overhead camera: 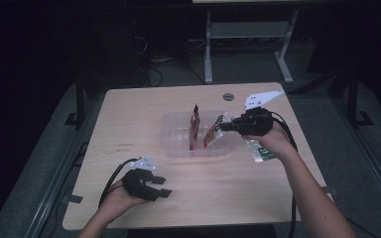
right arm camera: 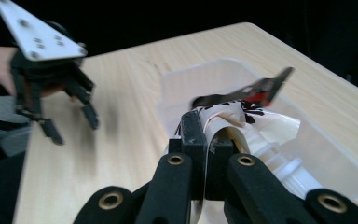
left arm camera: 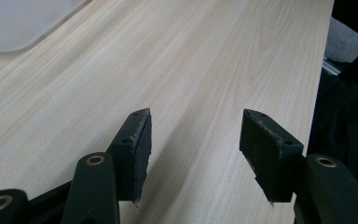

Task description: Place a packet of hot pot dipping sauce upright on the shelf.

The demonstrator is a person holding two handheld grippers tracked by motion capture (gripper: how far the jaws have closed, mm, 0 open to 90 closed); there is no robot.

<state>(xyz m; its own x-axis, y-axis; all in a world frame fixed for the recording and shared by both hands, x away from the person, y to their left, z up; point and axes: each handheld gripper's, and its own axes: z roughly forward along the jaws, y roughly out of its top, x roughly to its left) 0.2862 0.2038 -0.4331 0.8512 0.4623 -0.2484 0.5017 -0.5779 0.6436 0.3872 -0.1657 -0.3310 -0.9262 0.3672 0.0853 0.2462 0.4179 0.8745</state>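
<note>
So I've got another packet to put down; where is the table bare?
The left half of the table, between its left edge and the clear tray, lies bare. The near strip right of the left gripper is bare too. It is crowded at the tray: two packets, the right gripper, and a green packet beside it.

Black two-jaw tool [overhead camera: 224,125], white plate

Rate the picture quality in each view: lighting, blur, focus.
High view: dim, dark surroundings, table lit. Left gripper view: bright, sharp wood grain. Right gripper view: the other gripper and the packet are motion-blurred, background black.
</note>
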